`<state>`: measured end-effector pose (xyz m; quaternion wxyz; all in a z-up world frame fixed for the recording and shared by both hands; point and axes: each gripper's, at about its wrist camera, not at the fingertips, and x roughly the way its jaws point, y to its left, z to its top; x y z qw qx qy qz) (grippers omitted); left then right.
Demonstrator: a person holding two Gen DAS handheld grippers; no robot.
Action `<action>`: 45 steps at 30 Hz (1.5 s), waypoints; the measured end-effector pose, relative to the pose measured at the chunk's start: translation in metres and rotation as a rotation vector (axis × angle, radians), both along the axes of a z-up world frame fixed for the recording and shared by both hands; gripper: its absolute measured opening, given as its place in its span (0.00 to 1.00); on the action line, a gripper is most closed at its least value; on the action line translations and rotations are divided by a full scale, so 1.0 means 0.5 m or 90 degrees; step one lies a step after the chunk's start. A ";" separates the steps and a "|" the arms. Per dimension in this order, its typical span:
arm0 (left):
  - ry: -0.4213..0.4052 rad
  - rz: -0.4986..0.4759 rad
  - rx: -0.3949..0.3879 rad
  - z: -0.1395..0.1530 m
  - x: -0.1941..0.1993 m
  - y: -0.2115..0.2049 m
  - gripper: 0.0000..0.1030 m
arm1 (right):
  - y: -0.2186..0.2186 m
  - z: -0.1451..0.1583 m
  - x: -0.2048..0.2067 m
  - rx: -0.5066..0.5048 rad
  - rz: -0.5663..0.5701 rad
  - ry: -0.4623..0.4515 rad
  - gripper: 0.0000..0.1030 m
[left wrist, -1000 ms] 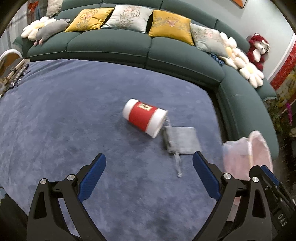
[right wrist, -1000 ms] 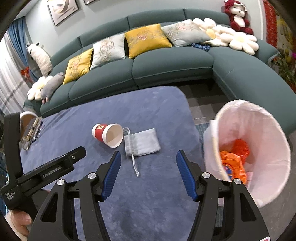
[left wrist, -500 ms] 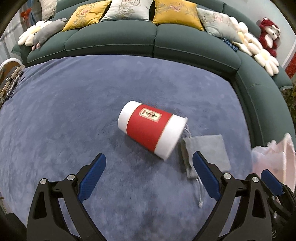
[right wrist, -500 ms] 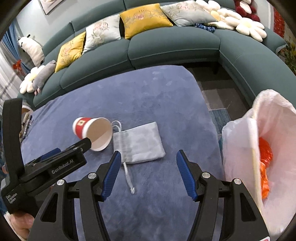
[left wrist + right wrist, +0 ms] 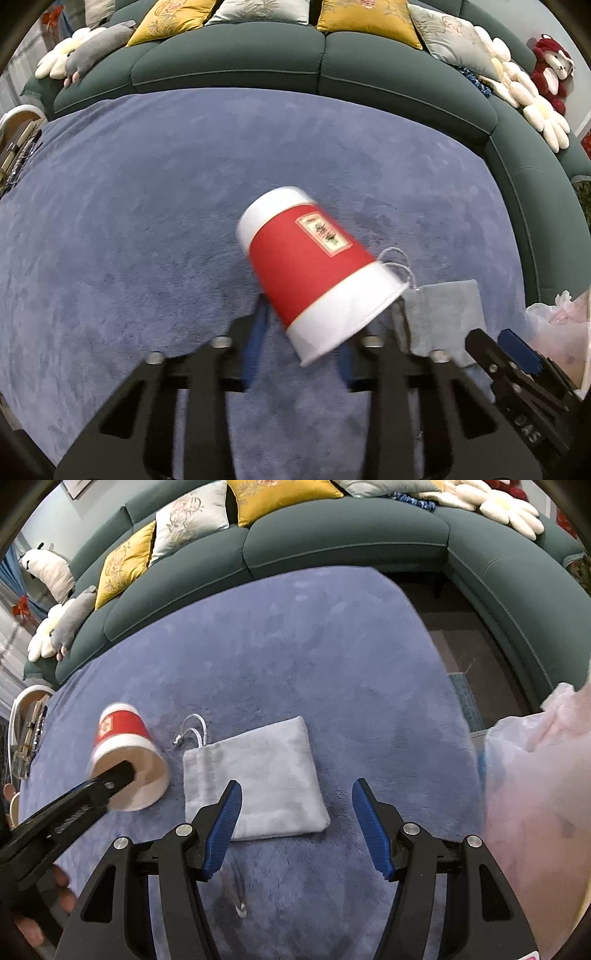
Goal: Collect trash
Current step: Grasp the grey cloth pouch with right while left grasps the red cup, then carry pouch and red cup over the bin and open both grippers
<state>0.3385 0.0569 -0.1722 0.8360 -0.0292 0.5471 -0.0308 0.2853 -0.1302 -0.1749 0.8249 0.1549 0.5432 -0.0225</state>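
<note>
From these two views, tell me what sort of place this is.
Most likely a home living room: a curved green sofa with throw cushions, plush toys, and a blue carpet.

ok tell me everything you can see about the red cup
The cup is paper by the look of it, red with white bands at rim and base and a small label. It lies on its side on the blue rug, mouth toward the grey pouch. The left claw is closing on its rim, one finger inside the mouth.
</note>
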 end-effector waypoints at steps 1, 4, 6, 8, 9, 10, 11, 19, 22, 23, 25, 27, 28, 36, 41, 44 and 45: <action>0.002 0.003 -0.002 0.000 -0.001 0.004 0.15 | 0.003 -0.004 0.002 0.003 0.002 0.003 0.57; 0.006 0.016 -0.009 0.001 -0.005 0.021 0.06 | 0.019 -0.020 0.005 0.009 0.010 0.012 0.50; 0.004 0.019 -0.012 0.006 -0.010 0.031 0.05 | 0.030 -0.019 0.004 -0.006 0.017 0.003 0.42; -0.002 0.019 -0.008 0.012 -0.017 0.036 0.05 | 0.033 -0.019 0.001 -0.006 0.020 0.006 0.27; -0.003 0.020 -0.008 0.015 -0.019 0.036 0.05 | 0.032 -0.018 0.001 -0.003 0.021 0.009 0.14; -0.004 0.021 -0.011 0.019 -0.022 0.038 0.05 | 0.031 -0.018 0.000 0.005 0.021 0.012 0.04; -0.005 0.022 -0.014 0.022 -0.022 0.039 0.05 | 0.030 -0.015 -0.003 0.013 0.021 0.012 0.04; -0.035 0.000 -0.035 0.091 -0.060 0.018 0.04 | 0.029 0.096 -0.039 0.011 0.019 -0.067 0.04; -0.055 -0.015 -0.043 0.129 -0.081 -0.002 0.04 | 0.015 0.146 -0.060 0.010 0.009 -0.098 0.04; -0.062 -0.021 -0.047 0.143 -0.088 -0.010 0.04 | 0.007 0.165 -0.070 0.009 0.003 -0.110 0.04; -0.072 -0.033 -0.054 0.168 -0.103 -0.030 0.04 | -0.011 0.198 -0.087 0.008 -0.006 -0.131 0.04; -0.083 -0.043 -0.060 0.190 -0.117 -0.050 0.04 | -0.031 0.235 -0.112 0.002 -0.016 -0.152 0.04; -0.089 -0.051 -0.064 0.202 -0.127 -0.062 0.04 | -0.040 0.247 -0.122 0.001 -0.020 -0.158 0.04; -0.127 -0.133 -0.079 0.276 -0.213 -0.179 0.05 | -0.144 0.345 -0.242 -0.024 -0.080 -0.222 0.04; -0.134 -0.188 -0.088 0.296 -0.269 -0.268 0.05 | -0.211 0.363 -0.322 -0.048 -0.114 -0.235 0.04; -0.133 -0.218 -0.089 0.299 -0.296 -0.320 0.05 | -0.257 0.368 -0.364 -0.055 -0.140 -0.237 0.04; -0.133 -0.226 -0.088 0.300 -0.303 -0.334 0.05 | -0.276 0.369 -0.381 -0.057 -0.151 -0.238 0.04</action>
